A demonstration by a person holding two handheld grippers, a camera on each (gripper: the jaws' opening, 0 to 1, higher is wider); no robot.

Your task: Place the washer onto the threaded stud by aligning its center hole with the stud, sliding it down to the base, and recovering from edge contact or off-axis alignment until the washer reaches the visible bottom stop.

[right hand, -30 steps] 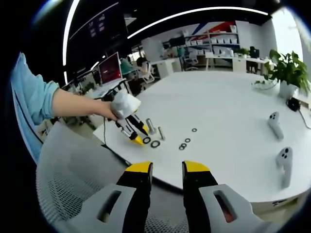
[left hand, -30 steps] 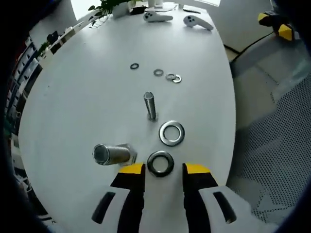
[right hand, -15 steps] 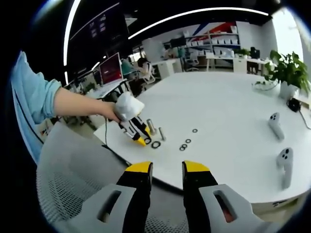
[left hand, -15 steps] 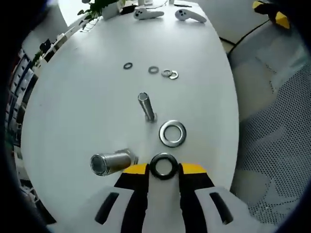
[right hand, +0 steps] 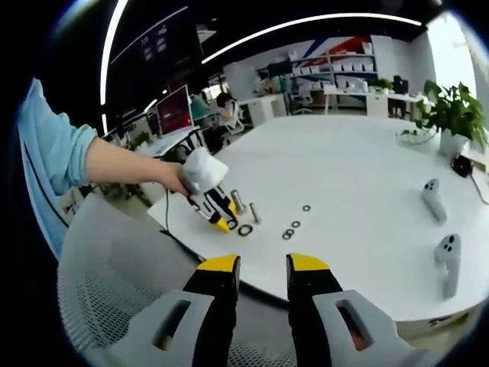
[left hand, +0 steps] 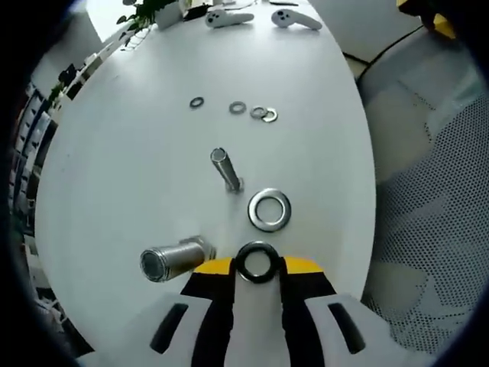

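Note:
In the left gripper view my left gripper [left hand: 257, 265] is shut on a dark washer [left hand: 257, 248] that lies on the white table [left hand: 137, 153], its yellow tips touching both sides of the ring. A slim threaded stud [left hand: 226, 169] stands upright beyond it. A larger silver washer [left hand: 269, 209] lies between the two. A thick bolt [left hand: 172, 260] stands left of the jaws. In the right gripper view my right gripper [right hand: 262, 267] is open and holds nothing, well back from the table. There a hand holds the left gripper [right hand: 214, 208] by the studs [right hand: 238, 200].
Several small washers [left hand: 238, 108] lie in a row beyond the stud. Two white controllers [left hand: 229, 17] and a potted plant [right hand: 451, 115] are at the table's far end. A grey mesh chair [right hand: 114, 275] stands by the near edge. Desks and shelves fill the room behind.
My left gripper has moved forward around the dark washer and its jaws have narrowed onto it. The right gripper has stayed put and open.

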